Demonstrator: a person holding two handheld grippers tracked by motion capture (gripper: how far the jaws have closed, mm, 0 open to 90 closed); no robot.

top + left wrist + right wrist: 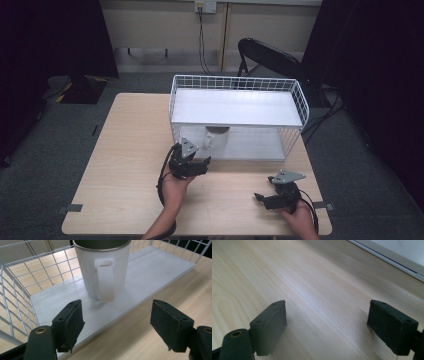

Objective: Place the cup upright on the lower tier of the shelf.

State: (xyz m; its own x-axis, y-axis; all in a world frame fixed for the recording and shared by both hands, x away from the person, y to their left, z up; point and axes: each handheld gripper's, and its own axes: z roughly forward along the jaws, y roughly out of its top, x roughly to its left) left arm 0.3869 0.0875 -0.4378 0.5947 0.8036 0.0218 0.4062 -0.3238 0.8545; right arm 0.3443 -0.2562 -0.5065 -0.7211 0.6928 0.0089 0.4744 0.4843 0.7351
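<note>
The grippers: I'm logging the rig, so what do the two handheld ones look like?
Both the left gripper and right gripper are black, each topped by a grey three-cornered plate and trailing a black cable. Each claw has two flat, black, block-shaped pads. Forearms are bare, no sleeves.

Soft overhead light is washing the table (125, 150) evenly; dark curtains are swallowing the corners. Between the jaws, woodgrain is showing crisp, with faint shadows beneath them.

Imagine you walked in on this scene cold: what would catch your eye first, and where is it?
Probably the white wire rack at the table's far side, with a white mug on its lower shelf, handle facing out. Next, the left gripper, open and aimed at that mug, while the right gripper hangs open over bare wood nearer the person.
</note>
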